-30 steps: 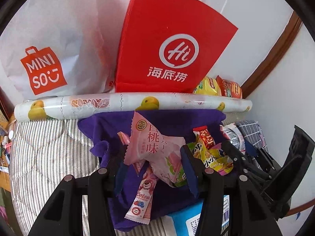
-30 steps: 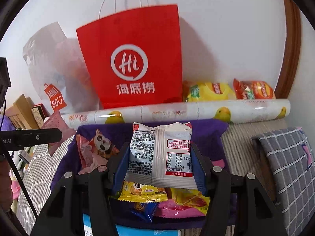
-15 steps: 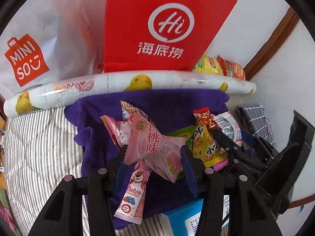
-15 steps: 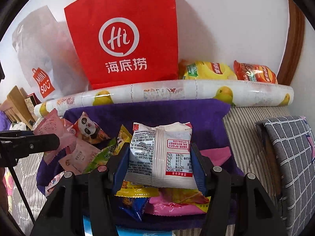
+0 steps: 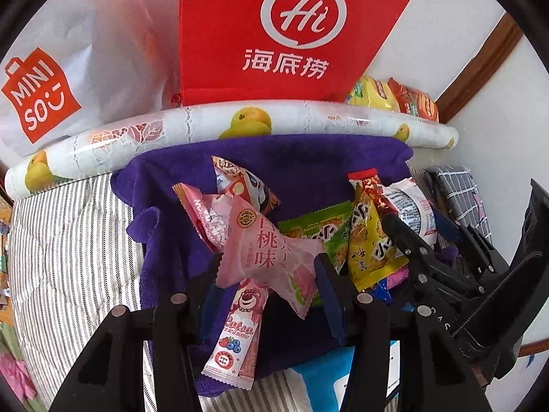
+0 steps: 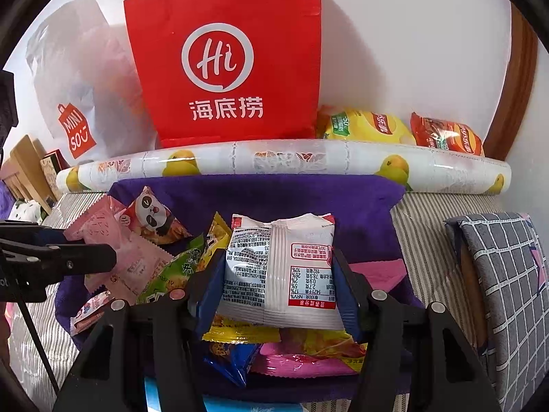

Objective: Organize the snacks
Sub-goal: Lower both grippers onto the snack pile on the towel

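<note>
My left gripper is shut on a pink peach-flavour snack packet and holds it above a purple cloth strewn with several snack packets. My right gripper is shut on a white snack packet, held over the same cloth. The left gripper with its pink packet shows at the left of the right wrist view. The right gripper shows at the right of the left wrist view. A red paper bag stands upright against the wall behind.
A rolled sheet with yellow fruit print lies between the cloth and the bags. A white Miniso bag stands left of the red one. Two crisp bags lie at the back right. A checked cushion lies right.
Both grippers have moved forward and down towards the cloth, still holding their packets. The red bag looks nearer, and more of the snack pile has come into view.
</note>
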### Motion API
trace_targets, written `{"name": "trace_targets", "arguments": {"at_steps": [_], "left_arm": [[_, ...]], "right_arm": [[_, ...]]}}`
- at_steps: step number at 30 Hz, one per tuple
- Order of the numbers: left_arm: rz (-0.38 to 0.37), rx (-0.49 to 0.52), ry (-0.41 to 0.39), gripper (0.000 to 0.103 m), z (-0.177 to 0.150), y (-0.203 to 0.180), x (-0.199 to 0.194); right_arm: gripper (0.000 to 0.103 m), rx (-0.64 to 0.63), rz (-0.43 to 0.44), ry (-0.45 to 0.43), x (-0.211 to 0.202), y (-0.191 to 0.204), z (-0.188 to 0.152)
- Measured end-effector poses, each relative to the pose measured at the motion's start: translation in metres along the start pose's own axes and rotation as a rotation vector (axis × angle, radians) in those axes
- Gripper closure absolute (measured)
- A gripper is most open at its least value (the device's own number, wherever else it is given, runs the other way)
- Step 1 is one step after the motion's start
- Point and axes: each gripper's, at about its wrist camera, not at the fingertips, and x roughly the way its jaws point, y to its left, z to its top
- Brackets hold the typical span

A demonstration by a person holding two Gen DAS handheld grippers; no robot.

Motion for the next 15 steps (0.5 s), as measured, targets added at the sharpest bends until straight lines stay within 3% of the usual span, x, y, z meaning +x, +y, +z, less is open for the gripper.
{"name": "trace_targets", "arguments": {"at_steps": [15], "left_arm": [[0.0, -0.013, 0.018, 0.053, 0.0035, 0.0053, 0.0057]], "right_arm": [[0.041, -0.001, 0.011, 0.002, 0.0012, 0.0002, -0.0011]]}}
